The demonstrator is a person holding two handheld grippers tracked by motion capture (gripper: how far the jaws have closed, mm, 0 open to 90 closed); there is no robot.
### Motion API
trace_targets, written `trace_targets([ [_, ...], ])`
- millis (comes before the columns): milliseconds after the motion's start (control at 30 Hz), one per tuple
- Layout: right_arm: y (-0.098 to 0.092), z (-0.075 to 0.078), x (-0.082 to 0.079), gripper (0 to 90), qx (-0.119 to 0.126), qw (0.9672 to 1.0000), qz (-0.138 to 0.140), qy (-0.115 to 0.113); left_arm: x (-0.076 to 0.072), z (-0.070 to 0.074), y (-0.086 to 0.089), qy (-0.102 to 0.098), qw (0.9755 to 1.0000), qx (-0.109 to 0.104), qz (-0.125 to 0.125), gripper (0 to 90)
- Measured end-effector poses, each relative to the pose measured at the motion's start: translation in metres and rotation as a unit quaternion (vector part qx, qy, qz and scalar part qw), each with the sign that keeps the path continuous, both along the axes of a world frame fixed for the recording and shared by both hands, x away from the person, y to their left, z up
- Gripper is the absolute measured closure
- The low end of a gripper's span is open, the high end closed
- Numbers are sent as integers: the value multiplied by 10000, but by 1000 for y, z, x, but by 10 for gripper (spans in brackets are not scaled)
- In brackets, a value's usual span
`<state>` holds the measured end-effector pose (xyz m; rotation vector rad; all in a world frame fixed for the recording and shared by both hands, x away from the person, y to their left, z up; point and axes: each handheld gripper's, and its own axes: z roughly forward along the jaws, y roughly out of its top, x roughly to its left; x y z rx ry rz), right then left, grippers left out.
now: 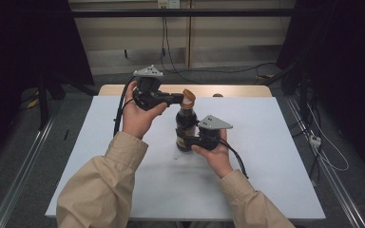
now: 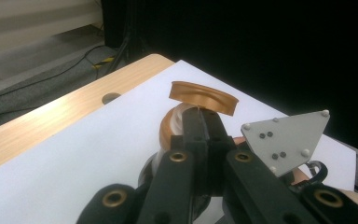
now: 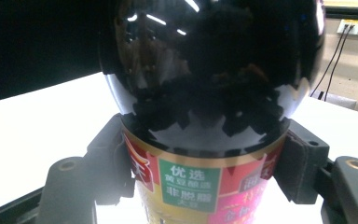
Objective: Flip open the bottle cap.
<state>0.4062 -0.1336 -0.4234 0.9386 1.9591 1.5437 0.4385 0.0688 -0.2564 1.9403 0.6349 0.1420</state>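
Overhead, centre of frame: dark bottle (image 1: 186, 124) upright on white table (image 1: 266, 156). Right gripper (image 1: 186, 141) clamps bottle's body from right side. Left gripper (image 1: 183, 99) reaches in from left, jaws closed at flip cap (image 1: 188, 96).

Left gripper view, centre: jaws pressed together, tips at hinged orange cap (image 2: 203, 97), lid tilted open.

Right gripper view: jaws squeeze labelled bottle (image 3: 205, 116) on both sides, glossy dark shoulder above.

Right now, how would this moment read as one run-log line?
left hand-held gripper: shut at flip cap, cap open | right hand-held gripper: shut on bottle | bottle: upright on table
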Motion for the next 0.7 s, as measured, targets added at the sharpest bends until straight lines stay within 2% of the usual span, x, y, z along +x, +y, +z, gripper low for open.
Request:
trace_targets([
  [700,0,0,0,305,7,10000,-2,12,0,2,0,-53,10000,-28,26,900],
])
